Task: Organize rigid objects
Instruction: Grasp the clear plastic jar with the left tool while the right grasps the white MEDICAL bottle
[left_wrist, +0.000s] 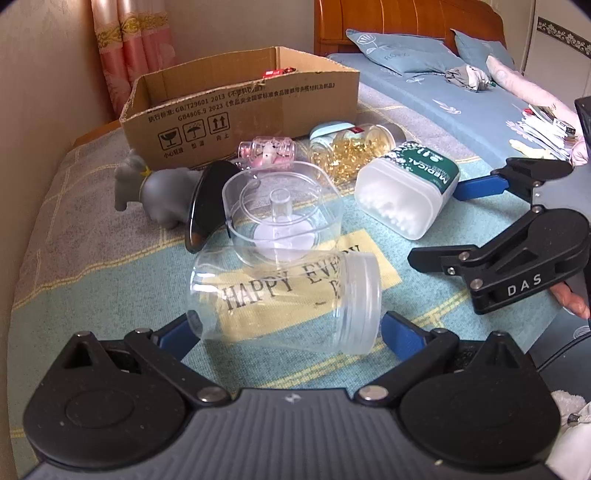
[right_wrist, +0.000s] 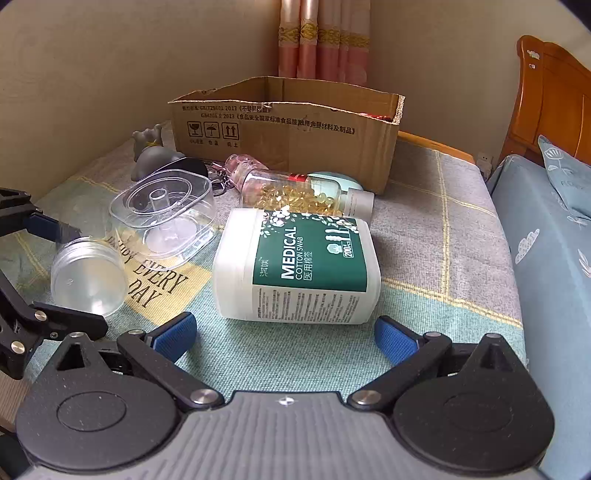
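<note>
Nearest the left claw (left_wrist: 288, 328), spread wide, a clear jar (left_wrist: 284, 299) lies on its side between the pads. Likewise spread, the right claw (right_wrist: 286, 338) faces the cotton swab box (right_wrist: 295, 269). Smooth round plastic could be squeezed out and rolled away, short of the far cardboard box (left_wrist: 240, 110).
</note>
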